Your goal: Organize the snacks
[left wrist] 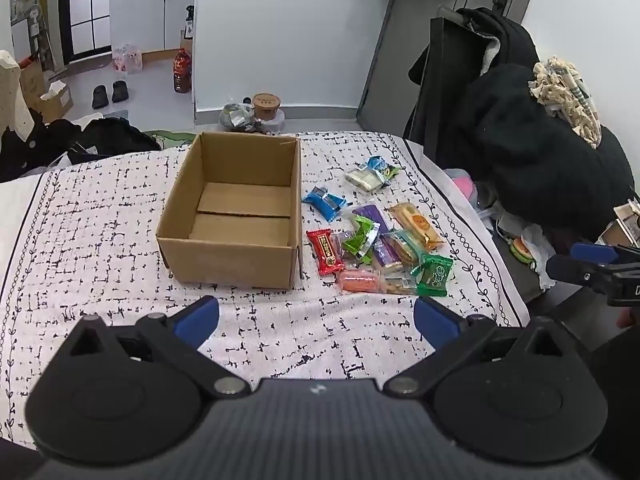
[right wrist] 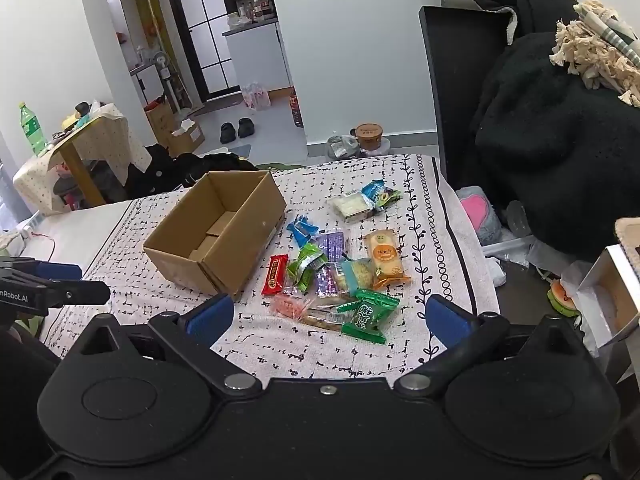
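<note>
An empty cardboard box point(left wrist: 236, 216) point(right wrist: 218, 236) stands open on the patterned cloth point(left wrist: 100, 248). To its right lies a heap of wrapped snacks: a red bar point(left wrist: 325, 251) point(right wrist: 275, 275), a blue pack point(left wrist: 324, 202) point(right wrist: 302, 231), a green pack point(left wrist: 434, 275) point(right wrist: 368, 316), an orange pack point(left wrist: 416, 225) point(right wrist: 385, 258) and several others. My left gripper point(left wrist: 316, 322) hovers open above the cloth, nearer than the box, holding nothing. Over the near edge of the heap my right gripper point(right wrist: 330, 318) is also open and holds nothing. Each gripper shows at the edge of the other's view.
The cloth's right edge point(right wrist: 452, 232) drops off to a cluttered floor with a pink item point(right wrist: 476, 212) and a burger-shaped toy point(right wrist: 562, 298). A dark chair with black clothing point(right wrist: 560, 128) stands at the right. A round lidded tub point(left wrist: 266, 106) sits beyond the box.
</note>
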Demonstrator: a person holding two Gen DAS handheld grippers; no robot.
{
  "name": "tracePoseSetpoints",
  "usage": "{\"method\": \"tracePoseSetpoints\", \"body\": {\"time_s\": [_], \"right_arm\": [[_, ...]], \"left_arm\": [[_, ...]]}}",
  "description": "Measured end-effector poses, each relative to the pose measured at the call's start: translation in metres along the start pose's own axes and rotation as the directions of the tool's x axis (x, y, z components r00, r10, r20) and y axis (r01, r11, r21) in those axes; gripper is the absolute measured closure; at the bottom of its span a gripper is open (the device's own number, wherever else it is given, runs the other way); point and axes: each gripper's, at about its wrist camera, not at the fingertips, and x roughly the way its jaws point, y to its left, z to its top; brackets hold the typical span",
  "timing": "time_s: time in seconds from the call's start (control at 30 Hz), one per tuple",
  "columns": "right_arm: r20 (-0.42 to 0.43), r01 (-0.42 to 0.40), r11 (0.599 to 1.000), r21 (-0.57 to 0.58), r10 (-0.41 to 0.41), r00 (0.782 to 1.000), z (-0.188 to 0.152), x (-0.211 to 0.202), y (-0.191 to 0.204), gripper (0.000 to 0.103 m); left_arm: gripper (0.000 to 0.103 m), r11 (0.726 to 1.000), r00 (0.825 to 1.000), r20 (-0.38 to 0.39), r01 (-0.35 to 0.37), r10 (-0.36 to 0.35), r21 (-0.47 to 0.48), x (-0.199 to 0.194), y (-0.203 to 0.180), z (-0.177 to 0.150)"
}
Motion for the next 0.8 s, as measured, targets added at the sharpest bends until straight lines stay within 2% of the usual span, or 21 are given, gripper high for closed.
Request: {"method": "tracePoseSetpoints", "body": {"time_s": [0.8], "right_arm": [[0.007, 0.01, 1.0, -0.01, -0.01, 1.0, 0.0028, -0.0007, 0.003, 0.0]], "left_arm": [[0.0, 1.0, 1.0, 0.016, 0.003, -0.002, -0.027, -0.0058, 0.0068, -0.0023]]}}
